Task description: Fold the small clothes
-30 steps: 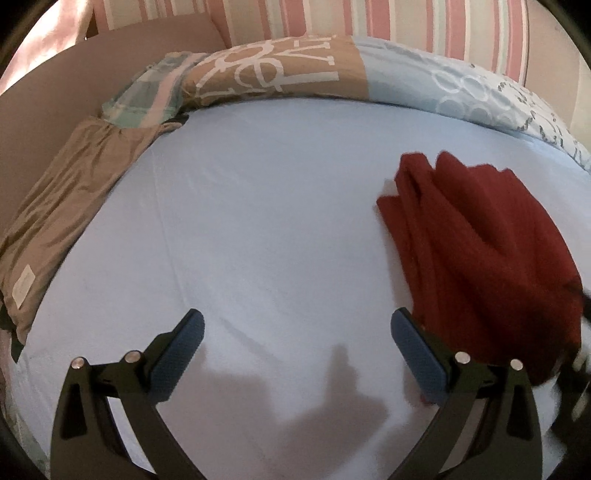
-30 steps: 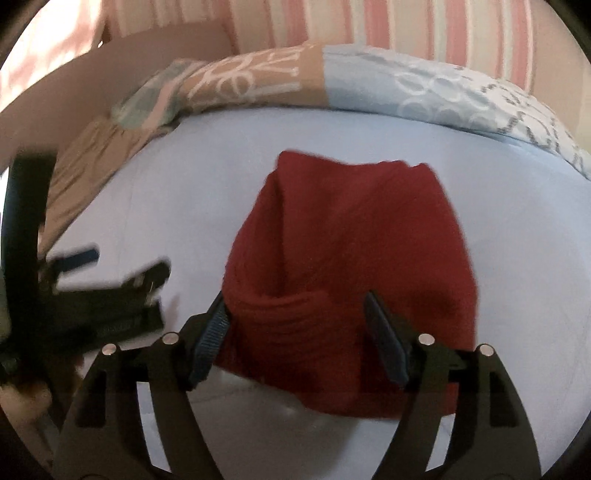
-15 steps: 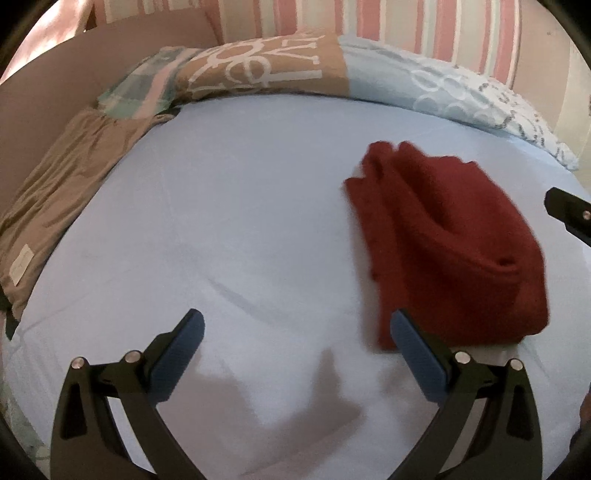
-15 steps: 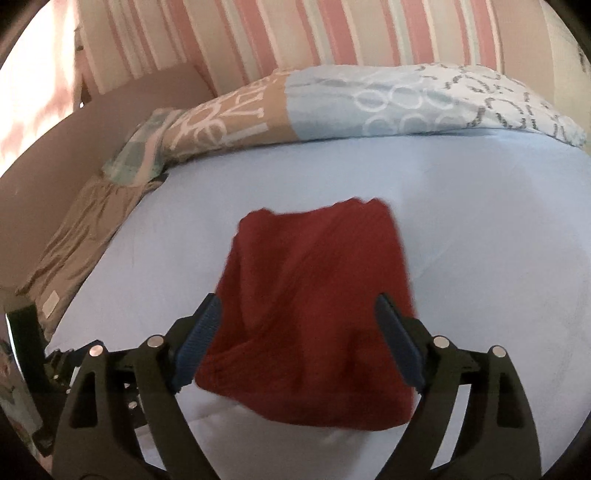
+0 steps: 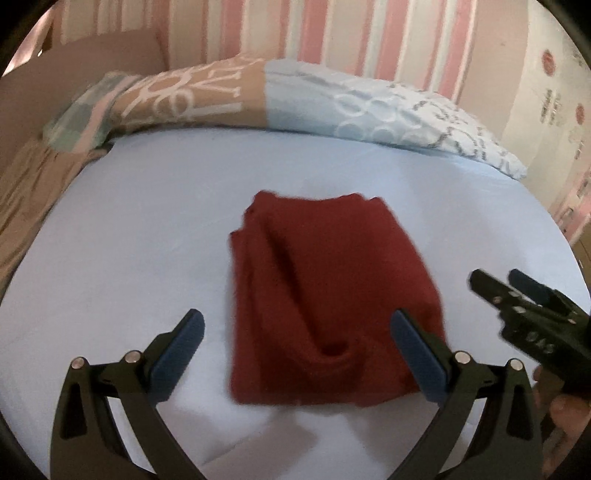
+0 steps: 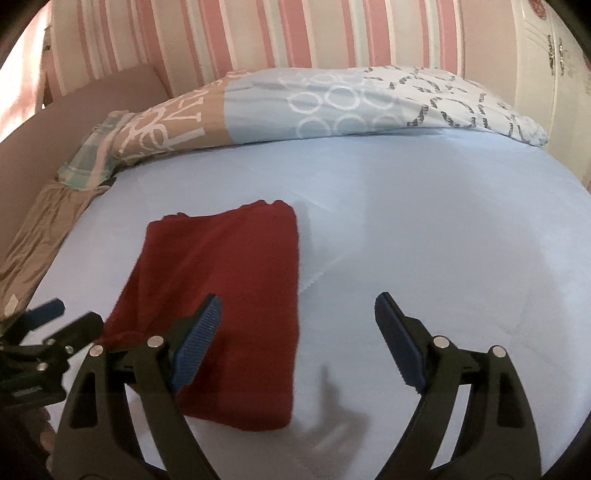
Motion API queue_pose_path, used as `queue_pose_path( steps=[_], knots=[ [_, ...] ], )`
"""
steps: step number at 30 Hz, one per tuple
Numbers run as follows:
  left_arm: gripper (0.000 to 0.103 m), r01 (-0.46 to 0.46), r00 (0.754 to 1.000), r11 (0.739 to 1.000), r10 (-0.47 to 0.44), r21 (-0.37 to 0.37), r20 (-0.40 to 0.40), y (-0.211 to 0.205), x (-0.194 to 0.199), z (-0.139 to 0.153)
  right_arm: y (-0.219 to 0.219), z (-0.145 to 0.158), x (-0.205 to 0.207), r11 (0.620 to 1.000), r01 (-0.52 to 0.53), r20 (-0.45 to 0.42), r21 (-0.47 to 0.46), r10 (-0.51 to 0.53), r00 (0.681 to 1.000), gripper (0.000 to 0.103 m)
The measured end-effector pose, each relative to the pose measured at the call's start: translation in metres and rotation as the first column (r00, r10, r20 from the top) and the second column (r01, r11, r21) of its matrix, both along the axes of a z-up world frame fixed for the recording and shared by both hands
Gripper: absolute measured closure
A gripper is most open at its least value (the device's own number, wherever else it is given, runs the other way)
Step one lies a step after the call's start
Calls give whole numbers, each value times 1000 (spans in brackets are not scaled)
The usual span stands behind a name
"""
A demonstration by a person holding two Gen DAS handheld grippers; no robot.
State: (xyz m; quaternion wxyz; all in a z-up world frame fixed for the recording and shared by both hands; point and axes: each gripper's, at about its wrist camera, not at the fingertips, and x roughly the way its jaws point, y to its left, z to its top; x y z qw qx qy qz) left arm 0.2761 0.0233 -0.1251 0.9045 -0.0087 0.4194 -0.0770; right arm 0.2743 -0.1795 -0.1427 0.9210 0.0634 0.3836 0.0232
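Observation:
A dark red knitted garment lies folded into a rough rectangle on the pale blue bed sheet. My left gripper hovers above its near edge, open, with nothing between its blue pads. In the right wrist view the same red garment sits to the lower left, and my right gripper stands open over its right edge and bare sheet, holding nothing. Each gripper shows at the edge of the other's view: the right gripper and the left gripper.
A patchwork duvet is bunched along the far side of the bed. A tan garment and a checked cloth lie at the left edge. A striped pink wall stands behind, and a white wardrobe at right.
Both grippers have pulled back and risen off the red garment, which now lies free and folded on the sheet. The right gripper's jaws widened and let go of it.

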Motion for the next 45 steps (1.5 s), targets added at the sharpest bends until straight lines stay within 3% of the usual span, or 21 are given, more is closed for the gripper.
queue_pose_path(
  steps=[4, 5, 6, 8, 9, 15, 19, 22, 23, 24, 26, 29, 33, 35, 36, 38, 41, 43, 45],
  knots=[
    [3, 63, 997, 995, -59, 76, -51, -17, 3, -14, -7, -5, 2, 1000, 19, -14, 11, -19, 1000, 17],
    [11, 77, 994, 995, -72, 65, -80, -16, 4, -21, -8, -6, 2, 1000, 21, -15, 12, -21, 1000, 17],
    [27, 82, 991, 995, -77, 49, -106, -13, 4, -28, -8, -7, 1, 1000, 22, -15, 9, -21, 1000, 18],
    [44, 77, 988, 996, -71, 35, -139, -6, 2, -39, -7, -8, 1, 1000, 22, -15, 6, -22, 1000, 17],
    [59, 66, 987, 997, -61, 28, -149, 0, 2, -43, -6, -9, 1, 1000, 19, -16, 7, -19, 1000, 17],
    [89, -11, 988, 1000, 7, -25, -152, 45, -7, -48, 2, -12, -2, 1000, -4, -2, -3, 4, 1000, 18],
    [91, -49, 977, 999, 50, 11, -209, 69, -16, -71, 13, -17, -3, 1000, -27, -10, -11, 27, 1000, 18],
    [91, -77, 977, 997, 71, -20, -200, 81, -24, -72, 20, -20, -5, 999, -47, -7, -20, 46, 999, 18],
    [83, -77, 981, 996, 69, -40, -179, 83, -25, -65, 21, -20, -5, 998, -50, -4, -29, 50, 999, 17],
    [57, -67, 986, 996, 57, -56, -157, 83, -26, -56, 23, -19, -5, 998, -53, -2, -37, 53, 999, 17],
    [26, -28, 998, 999, 26, -37, -64, 73, -21, -29, 22, -19, -4, 998, -55, -1, -36, 55, 999, 18],
    [26, 53, 999, 999, -53, 2, 2, 48, 2, -4, 19, -17, -1, 998, -48, 12, -34, 48, 999, 18],
    [26, 120, 992, 992, -120, -25, -23, 21, 46, -2, 13, -16, 2, 997, -43, 27, -58, 44, 999, 18],
    [30, 134, 990, 990, -136, -44, -46, 12, 69, -10, 9, -14, 4, 996, -41, 44, -81, 45, 998, 18],
    [47, 137, 988, 989, -140, -56, -61, 11, 77, -14, 8, -13, 5, 995, -41, 49, -90, 45, 998, 17],
    [67, 146, 981, 987, -154, -69, -122, 4, 97, -30, 2, -12, 11, 993, -39, 61, -113, 46, 997, 17],
    [70, 154, 974, 988, -157, -32, -162, -5, 110, -49, -5, -12, 21, 994, -41, 65, -102, 48, 997, 17],
    [90, 165, 974, 986, -163, -2, -160, -7, 113, -56, -3, -16, 30, 994, -50, 51, -102, 55, 997, 17],
    [93, 175, 975, 984, -171, 15, -142, -6, 114, -57, 1, -19, 38, 995, -65, 36, -80, 68, 997, 17]
  ],
)
